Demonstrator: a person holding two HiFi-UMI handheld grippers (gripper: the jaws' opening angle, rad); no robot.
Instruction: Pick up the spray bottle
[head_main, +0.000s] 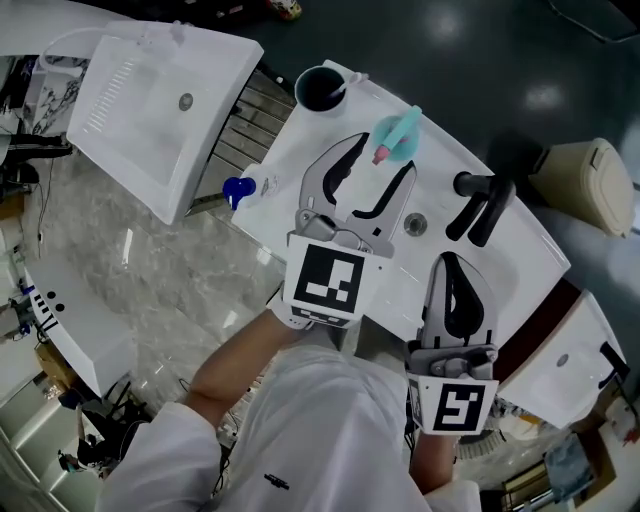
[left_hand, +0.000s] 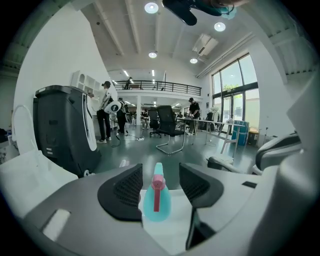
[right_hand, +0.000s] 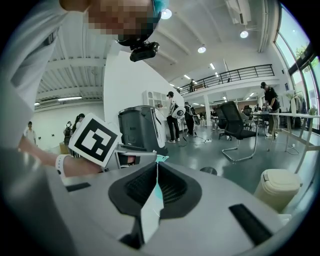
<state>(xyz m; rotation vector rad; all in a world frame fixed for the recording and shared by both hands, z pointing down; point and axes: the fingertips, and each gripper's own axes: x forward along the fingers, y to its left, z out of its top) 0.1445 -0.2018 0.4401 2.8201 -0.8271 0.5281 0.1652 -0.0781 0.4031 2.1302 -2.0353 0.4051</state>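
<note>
- Spray bottle is lying on its side on the white counter, teal body with a pink nozzle, near the far edge.
- Left gripper is reaching in toward it with its jaws standing wide apart, and nothing is being squeezed.
- From the left gripper view, the bottle is sitting right in the gap between the two black pads, nozzle end facing the camera, with the pads clear of it on both sides.
- From the head view, the bottle is lying at the tips of those open jaws, closest to the right-hand tip; whether that tip is touching it I cannot tell.
- Right gripper is hanging back nearer the person, jaws clenched together on nothing, with only a thin slit showing between the pads.
- A black faucet is standing on the counter to the right of the bottle, well apart from it, with a round drain lying between the two grippers.
- A dark cup is standing at the counter's far left corner, beyond the left gripper.
- A small blue item is sitting at the counter's left edge.
- A beige bin is standing on the floor off to the right.
</note>
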